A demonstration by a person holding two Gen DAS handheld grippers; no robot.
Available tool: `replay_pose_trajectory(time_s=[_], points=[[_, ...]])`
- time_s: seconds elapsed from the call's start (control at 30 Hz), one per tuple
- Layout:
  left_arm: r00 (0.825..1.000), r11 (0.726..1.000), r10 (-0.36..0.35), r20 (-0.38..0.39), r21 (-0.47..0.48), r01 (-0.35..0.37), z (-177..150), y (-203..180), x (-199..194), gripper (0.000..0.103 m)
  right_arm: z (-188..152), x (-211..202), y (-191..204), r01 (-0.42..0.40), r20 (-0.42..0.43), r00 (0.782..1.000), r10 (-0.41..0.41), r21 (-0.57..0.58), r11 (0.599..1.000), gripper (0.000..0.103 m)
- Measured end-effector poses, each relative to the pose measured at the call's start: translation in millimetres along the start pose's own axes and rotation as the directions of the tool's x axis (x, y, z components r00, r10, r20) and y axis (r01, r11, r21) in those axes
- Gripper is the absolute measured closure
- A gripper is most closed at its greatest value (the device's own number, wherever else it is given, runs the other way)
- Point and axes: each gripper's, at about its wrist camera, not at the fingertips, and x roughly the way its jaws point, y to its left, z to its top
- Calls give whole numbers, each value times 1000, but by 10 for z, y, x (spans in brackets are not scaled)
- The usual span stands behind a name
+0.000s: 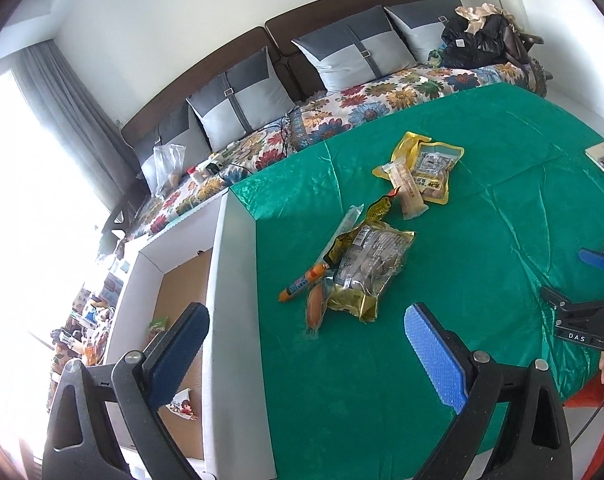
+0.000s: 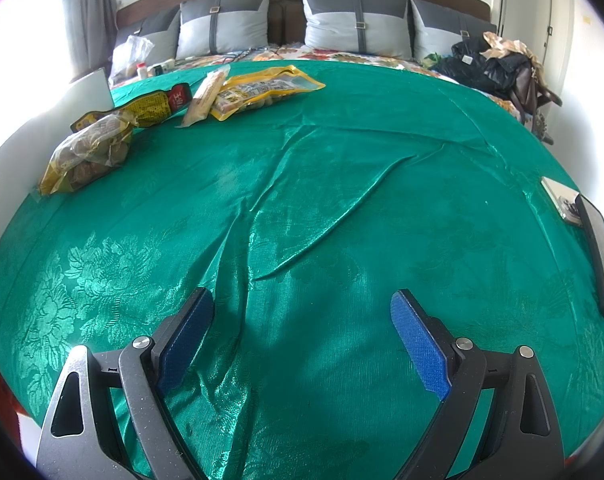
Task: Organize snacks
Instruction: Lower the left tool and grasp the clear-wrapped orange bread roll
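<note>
Hovering with jaws spread and empty, the left gripper (image 1: pixel 306 344) and right gripper (image 2: pixel 302 336) are facing loose foil snack packets (image 1: pixel 366 268) lying on the green satin-covered bench (image 1: pixel 482 208) beside the white cardboard box (image 1: pixel 230 280), seemingly placed to receive them.

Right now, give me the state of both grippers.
Left gripper: open, holding nothing.
Right gripper: open, holding nothing.
</note>
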Motion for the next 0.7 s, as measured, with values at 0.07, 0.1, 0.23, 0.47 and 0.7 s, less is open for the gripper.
replay_pose_trajectory(time_s=[0.07,0.1,0.23,0.47,0.7], points=[[1000,1000,-18,-7,-3,18,-13,2,37,5,-2,2,0,0,0,1000,0,0,1000,10],[999,999,-41,-12,-7,41,-24,8,76,5,-2,2,0,0,0,1000,0,0,1000,10],[958,962,-265,-107,-103,254,-75,147,562,5,-2,3,1,0,0,1000,0,0,1000,10],[900,907,-408,-152,-184,379,43,148,1302,6,1,3,0,1,-2,1000,-1,1,1000,10],[889,915,-402,-220,-109,388,298,-415,1945,6,8,-8,-3,1,-1,1000,-1,1,1000,10]])
